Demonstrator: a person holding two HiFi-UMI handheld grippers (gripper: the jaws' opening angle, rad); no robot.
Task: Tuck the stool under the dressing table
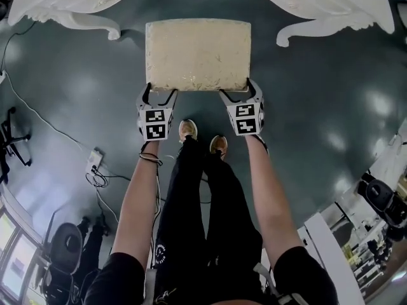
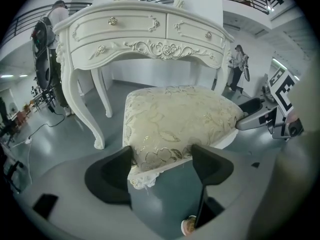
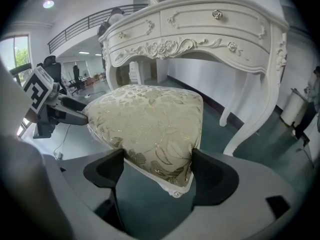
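Stool (image 1: 198, 54): cream floral cushion, standing just before dressing table (image 1: 51, 5).
Left gripper (image 1: 161, 93): jaws clamped on near-left corner.
Right gripper (image 1: 236, 92): jaws clamped on near-right corner.

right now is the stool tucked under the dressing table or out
Out: in the head view the stool seat shows whole, none of it beneath the dressing table top.

Legs (image 1: 95, 23) of the dressing table (image 1: 51, 5) flank an open gap, stool (image 1: 198, 54) parked at its mouth, bare floor (image 1: 76, 88) both sides.
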